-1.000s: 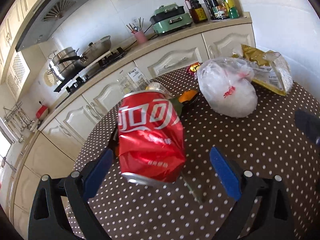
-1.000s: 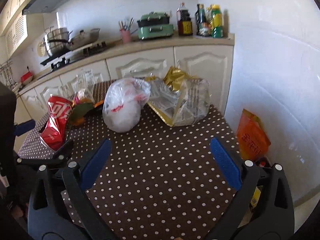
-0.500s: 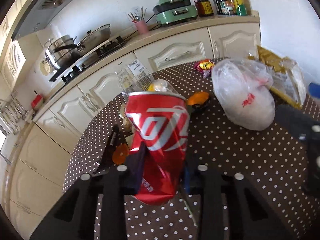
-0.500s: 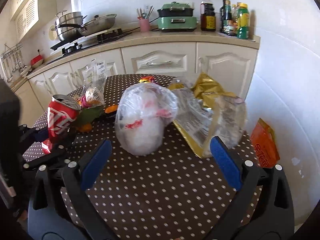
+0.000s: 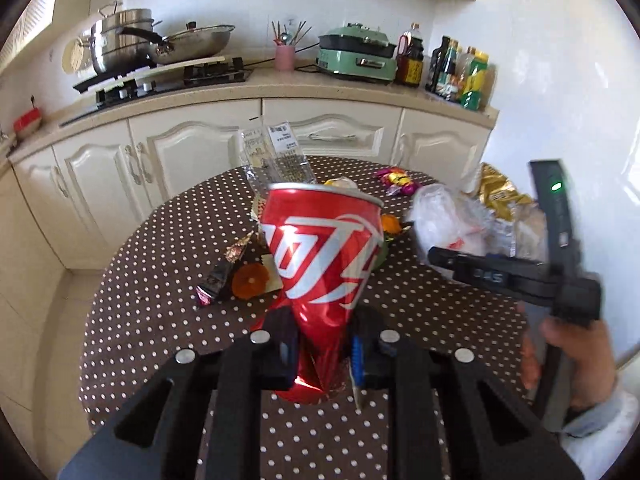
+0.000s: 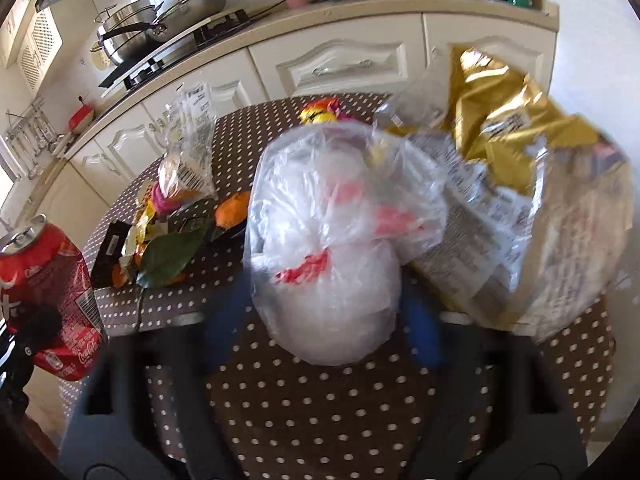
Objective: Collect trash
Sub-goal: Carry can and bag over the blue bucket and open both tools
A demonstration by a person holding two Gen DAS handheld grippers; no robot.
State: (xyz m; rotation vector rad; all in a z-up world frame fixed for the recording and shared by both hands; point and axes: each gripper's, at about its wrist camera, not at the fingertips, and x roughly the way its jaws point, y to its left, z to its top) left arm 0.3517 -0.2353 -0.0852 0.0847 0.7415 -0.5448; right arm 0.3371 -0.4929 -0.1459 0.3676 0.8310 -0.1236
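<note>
A crushed red soda can (image 5: 320, 248) stands upright in my left gripper (image 5: 322, 344), whose jaws are closing with both pads pressed on its crumpled lower end, above the dotted brown table (image 5: 160, 280). The same can (image 6: 48, 280) shows at the left edge of the right wrist view. My right gripper (image 6: 324, 316) is blurred and its jaws are closing around a knotted white plastic bag (image 6: 328, 240). Its blue fingers (image 6: 228, 312) flank the bag's base without squeezing it. A hand (image 5: 576, 360) holds that right gripper beside the bag (image 5: 448, 220).
A gold and clear snack bag (image 6: 520, 128) leans right of the white bag. Orange peel (image 5: 250, 280), a green leaf (image 6: 168, 256), candy wrappers (image 5: 394, 180) and a clear packet (image 5: 276, 156) litter the table's far side. Behind it run cabinets and a counter with a stove (image 5: 168, 76).
My left gripper shut on the red can and lifted it, turning it upright. My right gripper moved forward to the white bag and its jaws narrowed around it.
</note>
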